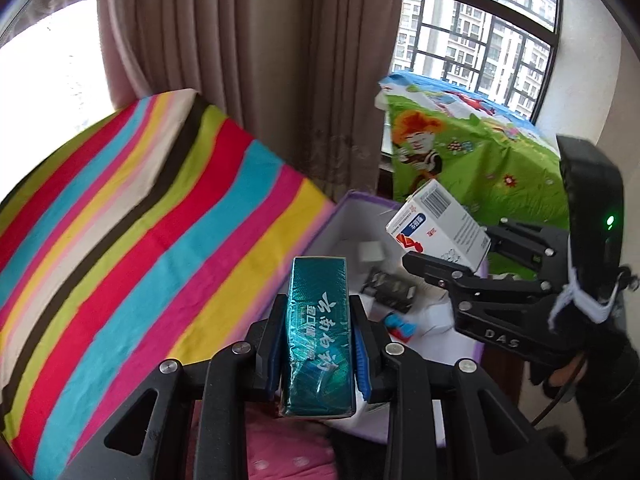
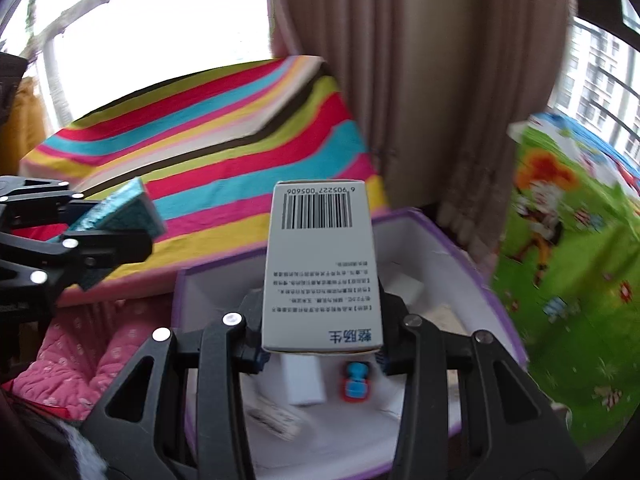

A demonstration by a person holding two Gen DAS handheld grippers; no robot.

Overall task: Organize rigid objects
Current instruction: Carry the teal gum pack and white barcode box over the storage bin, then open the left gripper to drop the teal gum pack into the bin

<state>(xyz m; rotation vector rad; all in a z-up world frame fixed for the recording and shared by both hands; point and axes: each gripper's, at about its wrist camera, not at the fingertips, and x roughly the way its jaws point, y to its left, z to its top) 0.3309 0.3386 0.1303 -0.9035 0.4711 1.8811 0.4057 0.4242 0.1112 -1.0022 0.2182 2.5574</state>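
Carrying two boxes toward the purple-rimmed bin [image 2: 472, 252].
Our right claw [image 2: 322, 354] pinches the white box [image 2: 320, 268] lengthwise directly over it; our left claw [image 1: 318, 356], pinching the teal box [image 1: 318, 332], sits beside its rim.

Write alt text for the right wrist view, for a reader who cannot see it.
The right tool grips a white medicine box with a barcode above an open purple-edged storage box holding a small red and blue toy. At left, the left tool holds a teal box before a striped blanket.
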